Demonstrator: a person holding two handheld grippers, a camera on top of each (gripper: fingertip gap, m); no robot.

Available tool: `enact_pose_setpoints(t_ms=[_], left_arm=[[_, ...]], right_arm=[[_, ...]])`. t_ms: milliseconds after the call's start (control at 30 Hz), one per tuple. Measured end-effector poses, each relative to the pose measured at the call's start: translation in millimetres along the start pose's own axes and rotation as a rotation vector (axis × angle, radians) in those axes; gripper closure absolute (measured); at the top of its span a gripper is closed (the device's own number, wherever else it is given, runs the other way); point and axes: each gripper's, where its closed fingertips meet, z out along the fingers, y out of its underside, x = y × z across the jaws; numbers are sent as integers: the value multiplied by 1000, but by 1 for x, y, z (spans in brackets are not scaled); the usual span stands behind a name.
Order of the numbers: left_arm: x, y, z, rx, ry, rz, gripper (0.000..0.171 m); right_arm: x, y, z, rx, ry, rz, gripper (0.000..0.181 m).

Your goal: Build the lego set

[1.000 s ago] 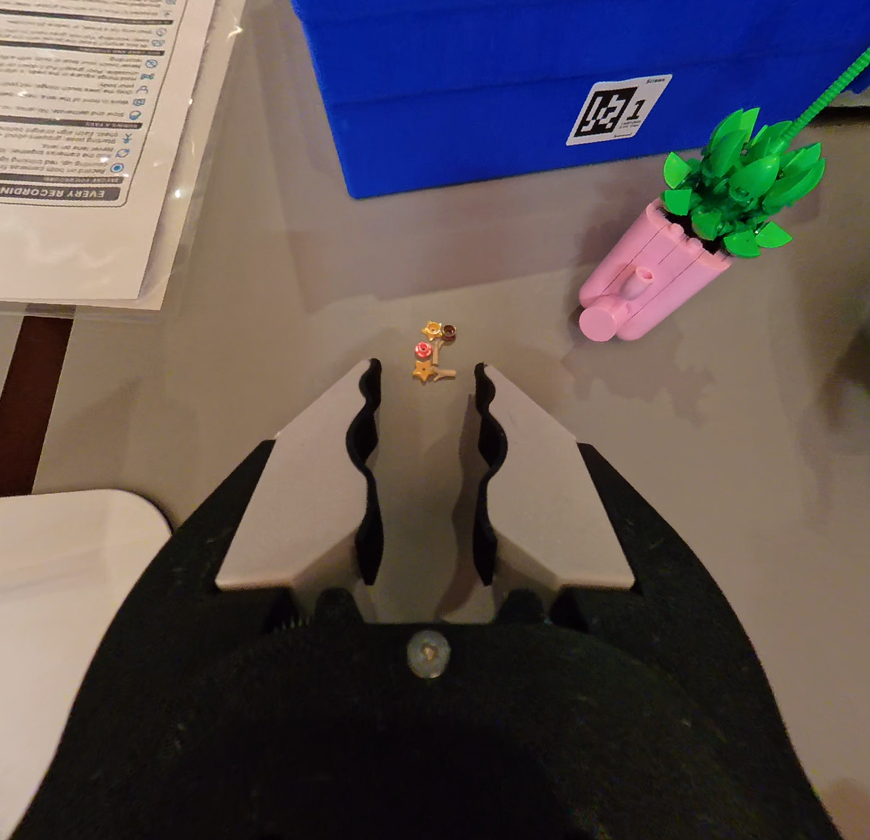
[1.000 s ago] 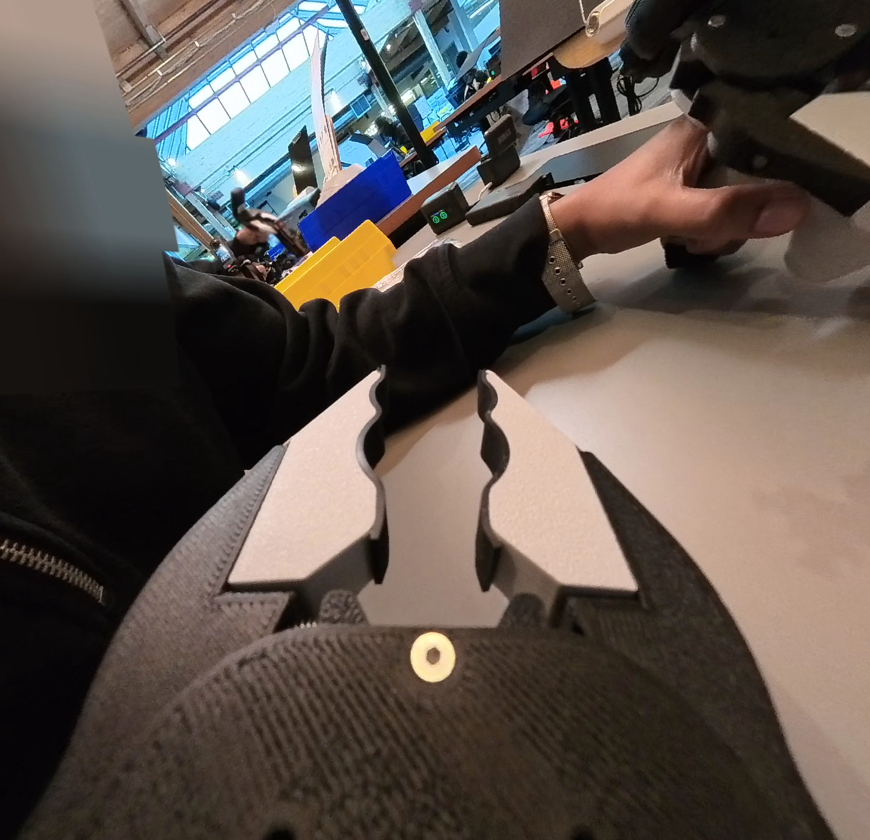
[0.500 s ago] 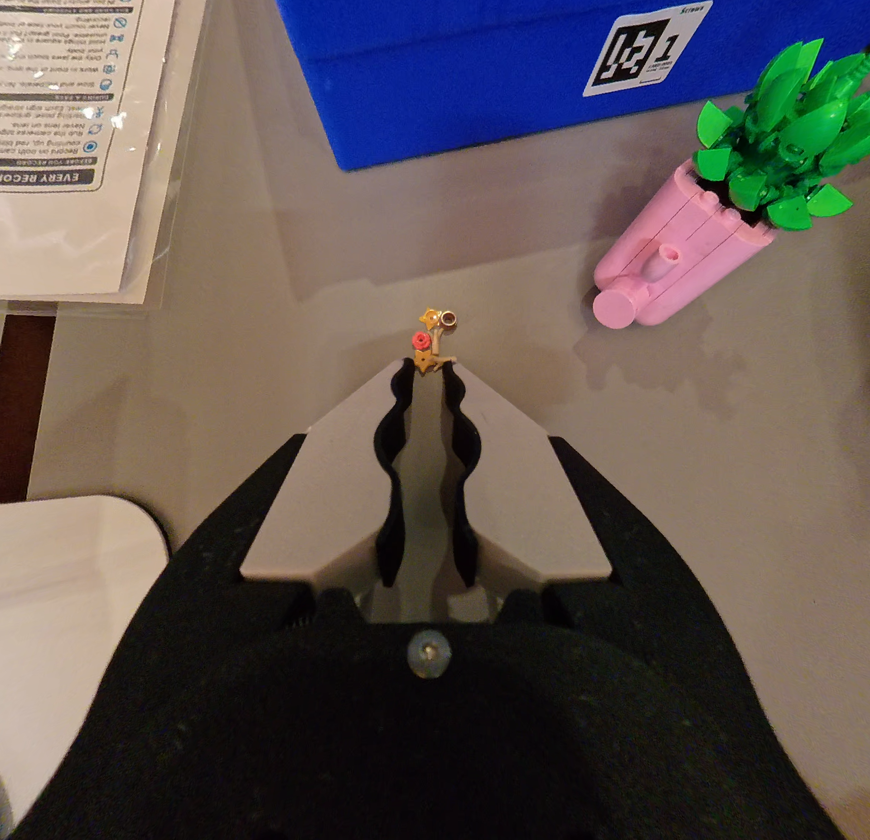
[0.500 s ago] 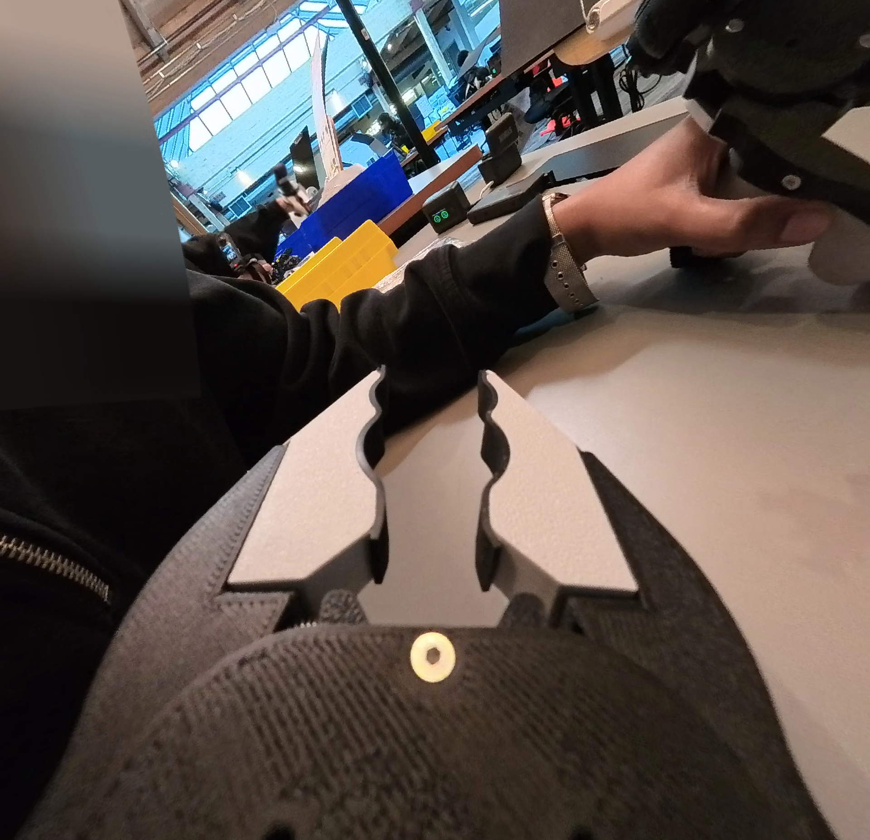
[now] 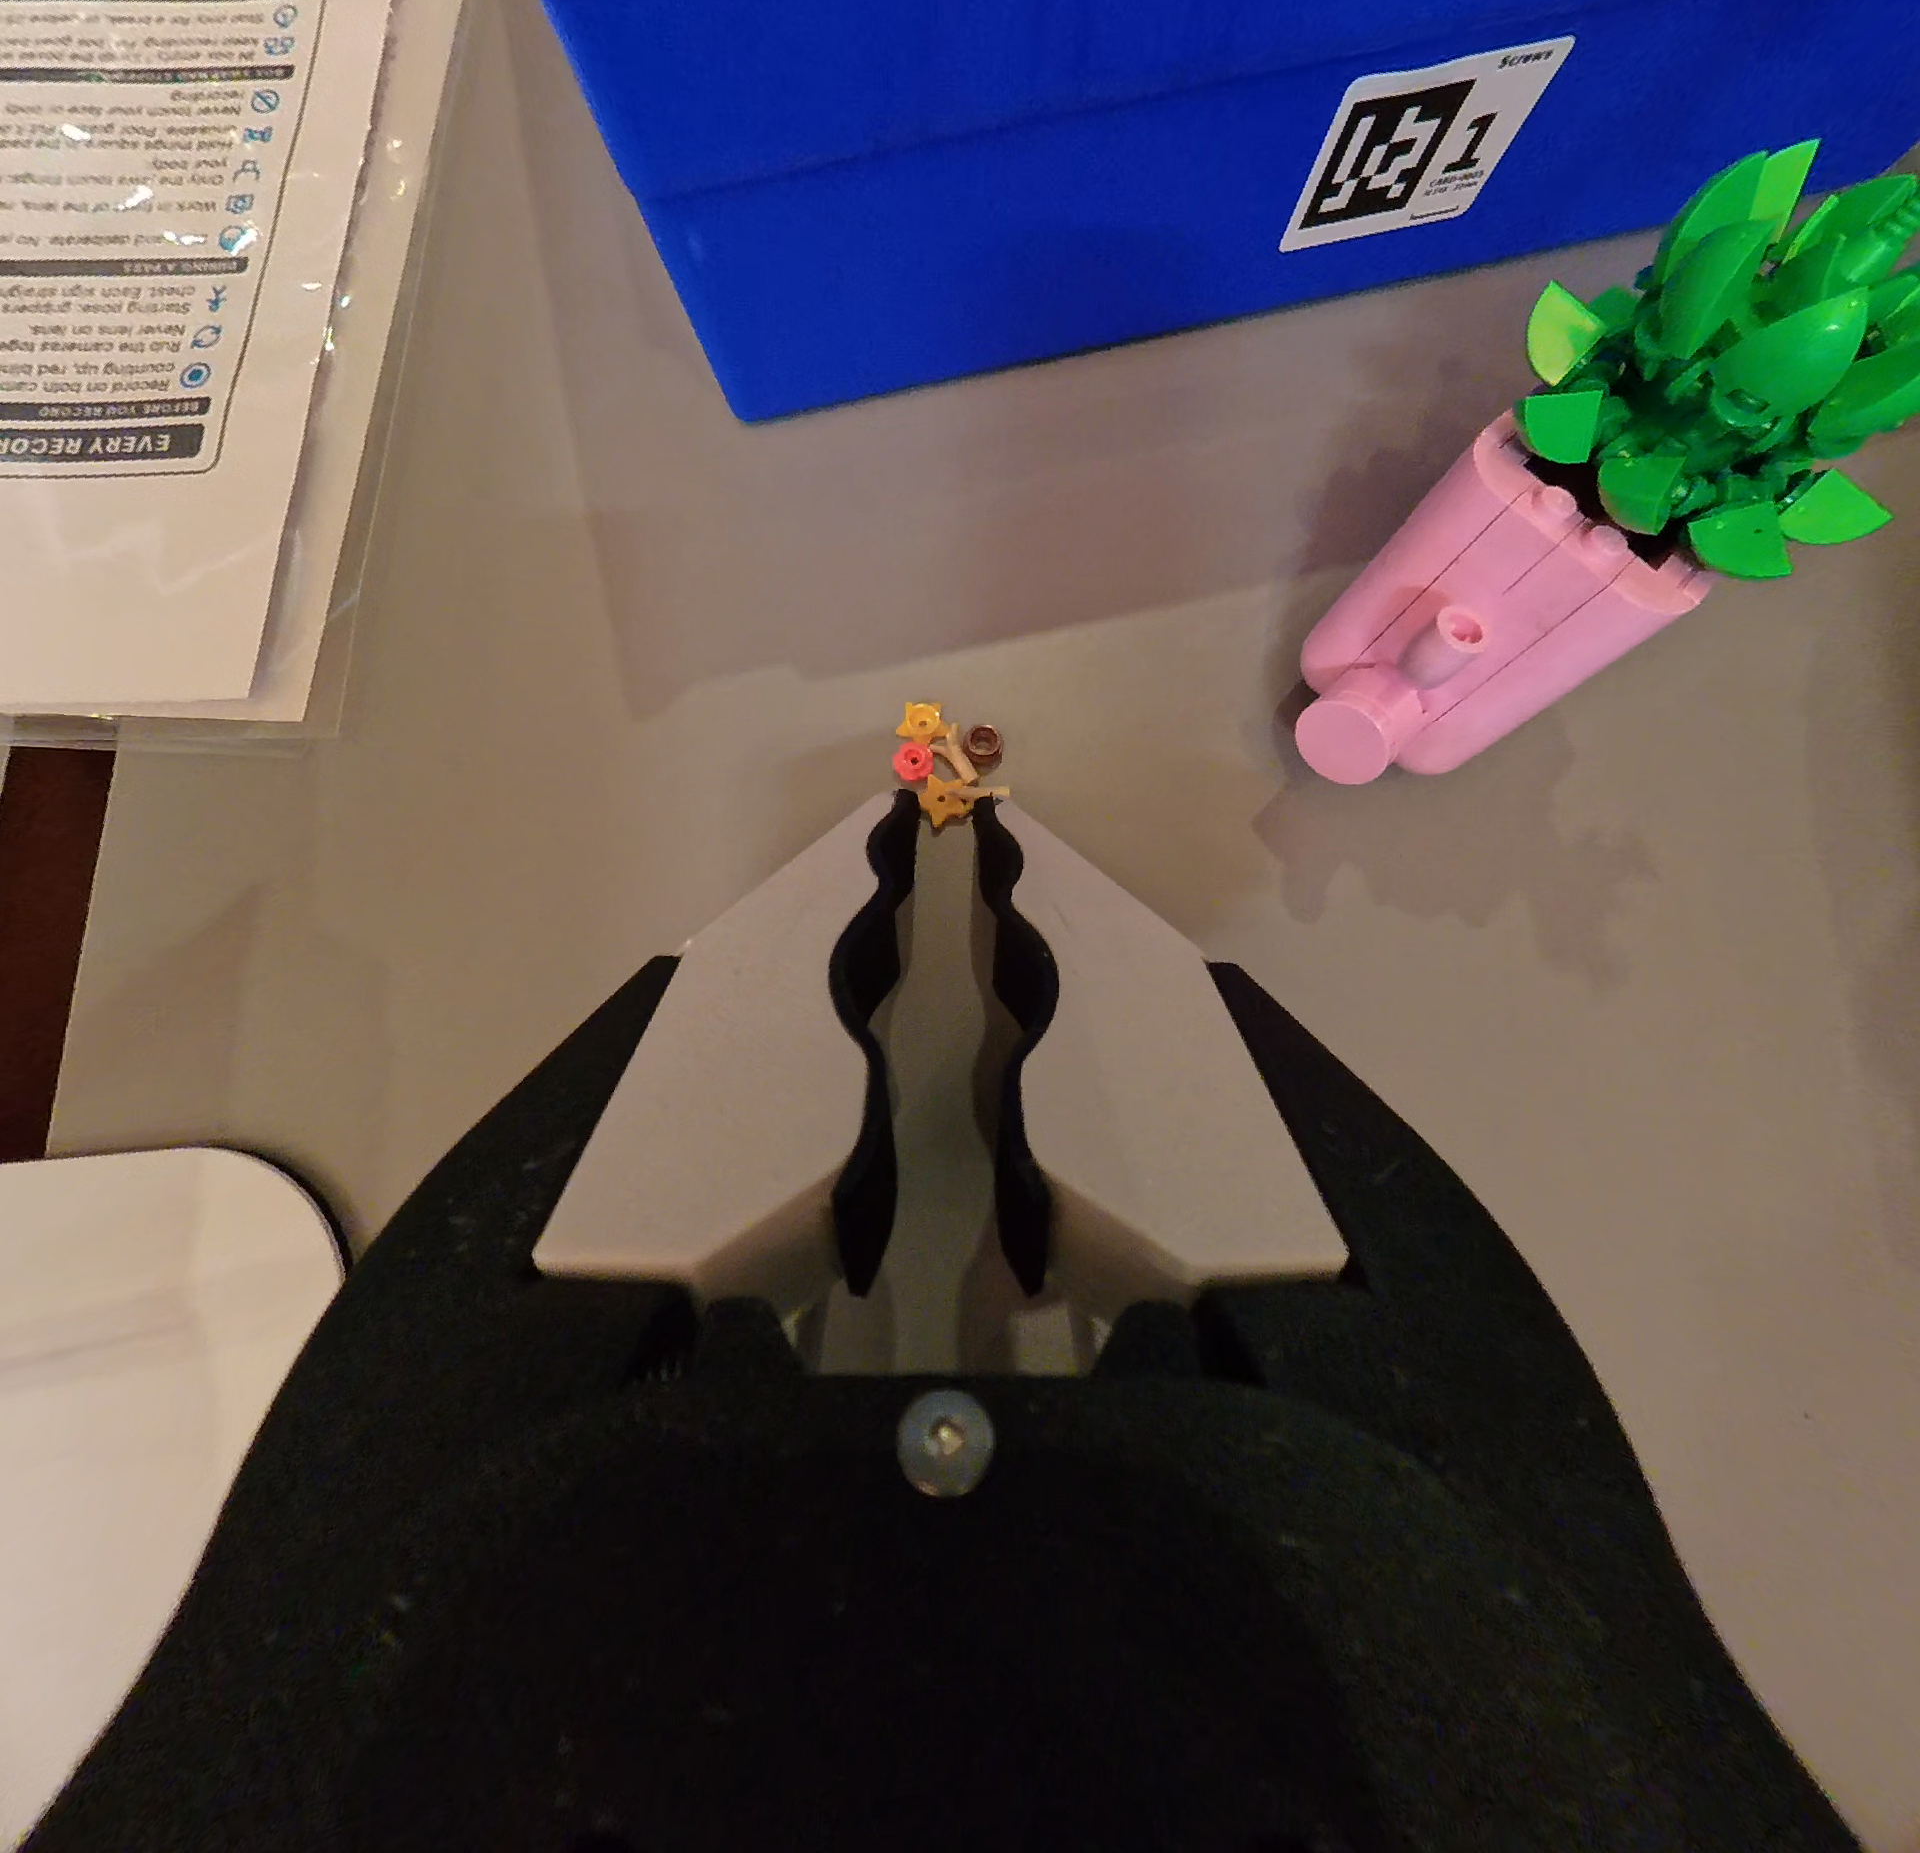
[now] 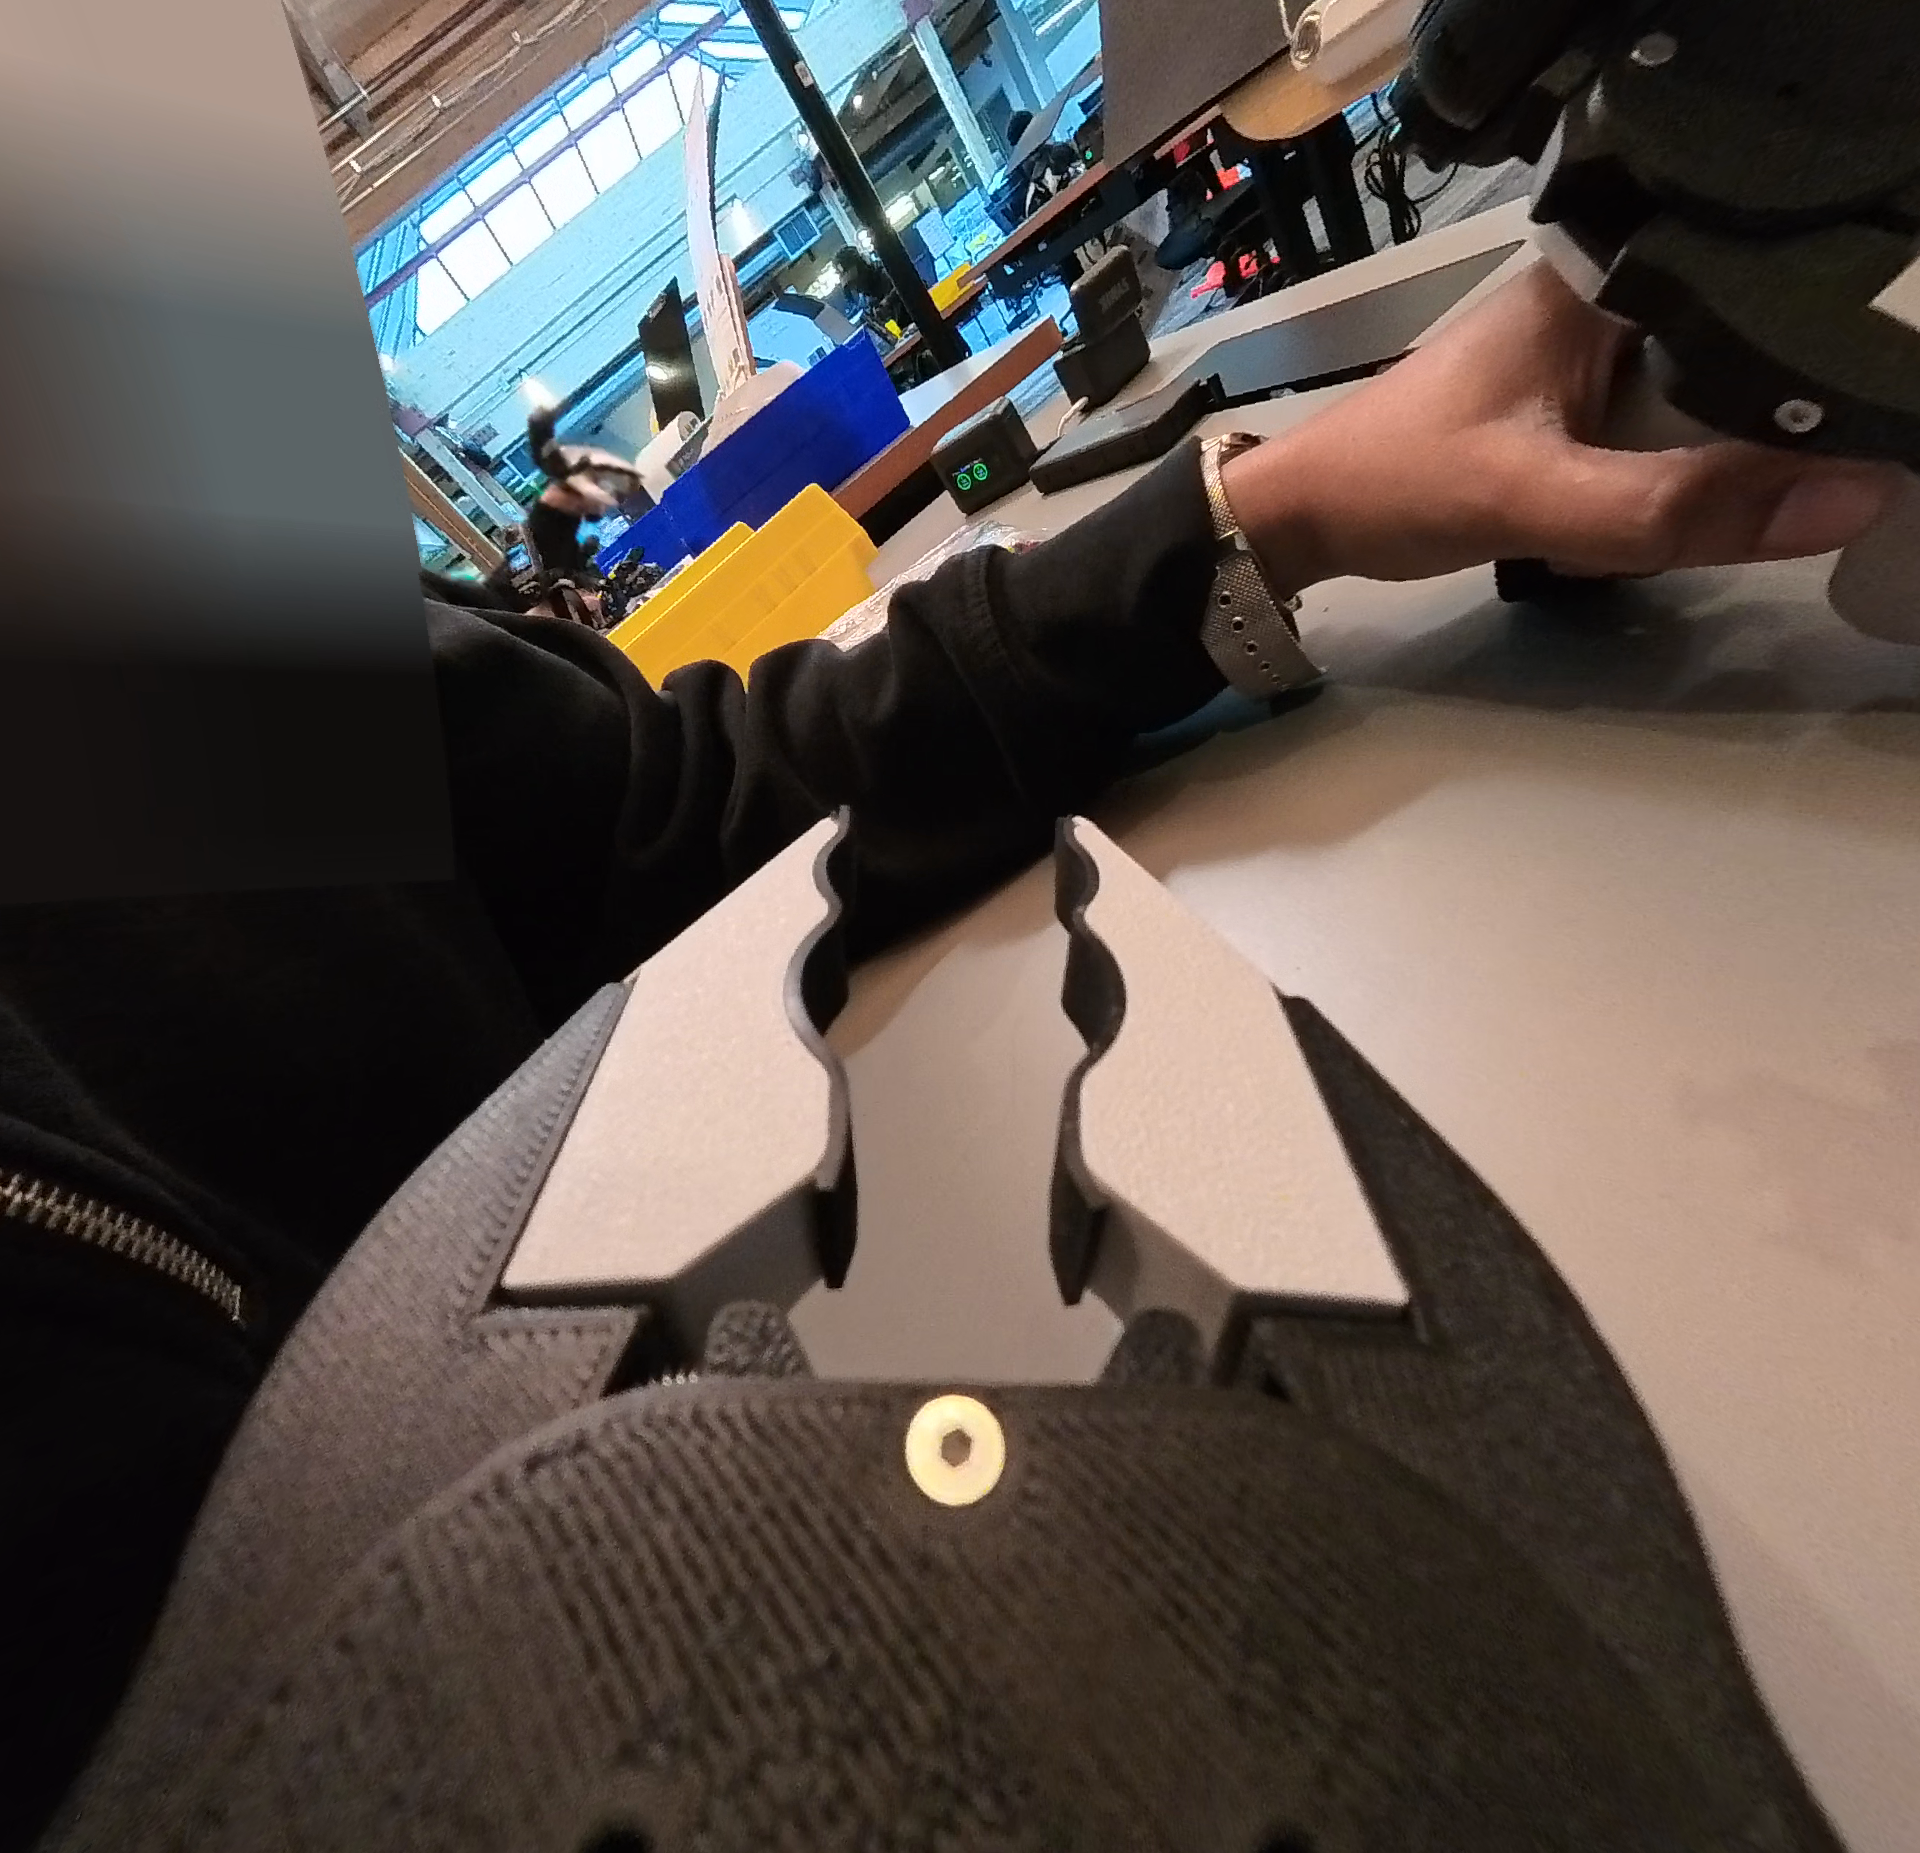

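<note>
In the left wrist view, a tiny tan flower sprig [image 5: 948,764] with yellow, pink and brown blossoms sits at my fingertips. My left gripper [image 5: 943,804] is shut on the sprig's lower end. A pink lego pot with green leaves [image 5: 1558,567] lies on its side to the right on the grey table [image 5: 1351,972]. In the right wrist view, my right gripper [image 6: 951,837] is open and empty, low over the table. The other gripper [image 6: 1766,245] shows at the upper right, held by a hand [image 6: 1538,473].
A blue bin [image 5: 1091,141] with a marker sticker stands behind the sprig. A laminated sheet [image 5: 156,297] lies at the far left, a white object [image 5: 125,1388] at the near left. A black sleeve [image 6: 831,723] crosses the right wrist view; yellow bins [image 6: 758,588] stand beyond. My right fingertips sit around 20 cm from my left ones.
My left gripper moved forward and closed from wide open onto the flower sprig. The right gripper has stayed still and open.
</note>
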Motion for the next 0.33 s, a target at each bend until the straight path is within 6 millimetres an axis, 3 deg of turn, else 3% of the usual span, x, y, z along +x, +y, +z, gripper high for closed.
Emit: enact_pose_setpoints(t_ms=[200,333], left_arm=[[-3,0,0,3,-19,-6,155],[-10,-7,-13,69,-62,-18,147]], right_arm=[[0,0,0,-1,3,-6,145],[-1,-1,0,3,17,-40,146]])
